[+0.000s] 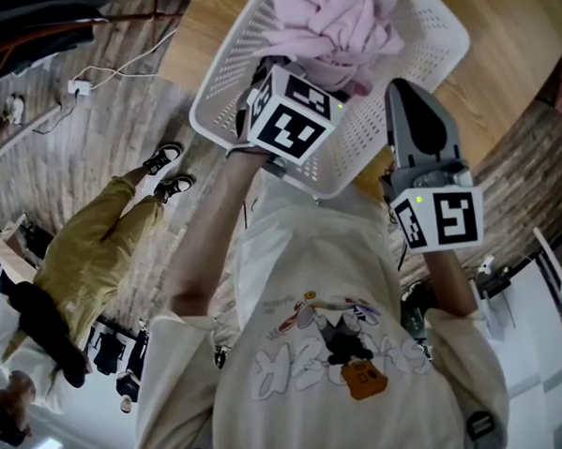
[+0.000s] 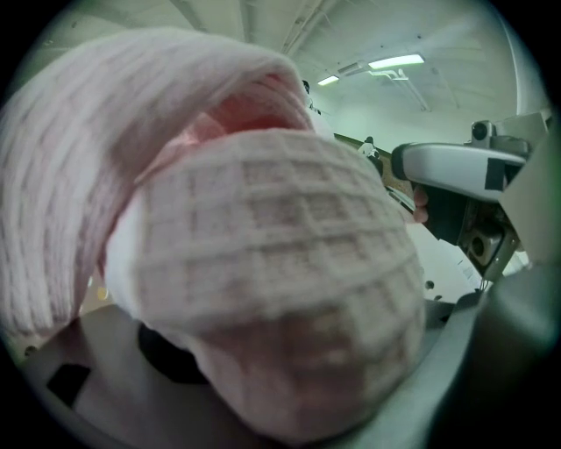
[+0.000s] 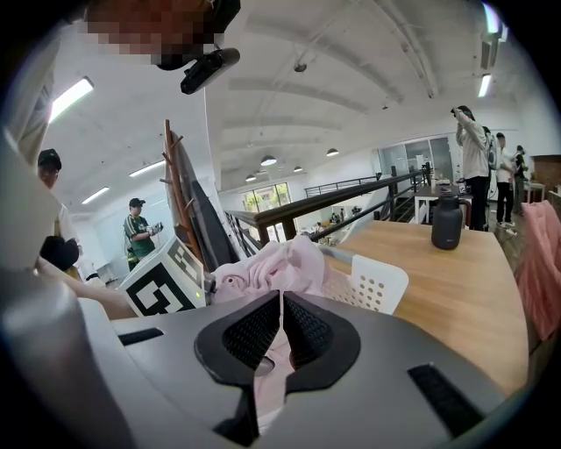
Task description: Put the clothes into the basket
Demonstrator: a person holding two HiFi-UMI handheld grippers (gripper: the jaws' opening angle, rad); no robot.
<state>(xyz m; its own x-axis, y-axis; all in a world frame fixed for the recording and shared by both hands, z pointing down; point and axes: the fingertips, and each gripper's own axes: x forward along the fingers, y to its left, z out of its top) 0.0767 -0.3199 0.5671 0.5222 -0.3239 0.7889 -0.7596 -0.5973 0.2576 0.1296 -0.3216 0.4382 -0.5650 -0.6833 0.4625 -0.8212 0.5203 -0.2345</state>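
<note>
**A:** Head view first. Where are the clothes?

**B:** The pink clothes (image 1: 341, 19) are heaped in the white perforated basket (image 1: 213, 96) at the top of the frame, and the basket stands on a wooden worktop (image 1: 511, 47). The left gripper (image 1: 271, 79) reaches over the basket's near rim into the heap. The right gripper (image 1: 403, 90) hangs just outside the rim, right of centre.

**A:** And the left gripper view?

**B:** The pink clothes (image 2: 263, 254) fill nearly the whole frame. It is a waffle-knit fold, bunched at the jaws and bulging over them. I read the jaws as clamped on that fold, though the cloth covers the pads.

**A:** Right gripper view?

**B:** Its jaws are brought together, with only a hairline slit between the pads. Some pale pink shows low in the gap, and I cannot tell whether it is pinched there or merely behind. Past the jaws, at mid-frame, the pink clothes (image 3: 272, 263) top the basket (image 3: 381, 285).

**A:** How will they handle?

**B:** I'd say light, soft and limp, with nothing that could break. A single edge would stretch and slip free, so a thick bunched fold is the place to grip. The heap rises above the rim, so a sleeve could drape over the side. Pushing it down in the middle seems wise.
</note>
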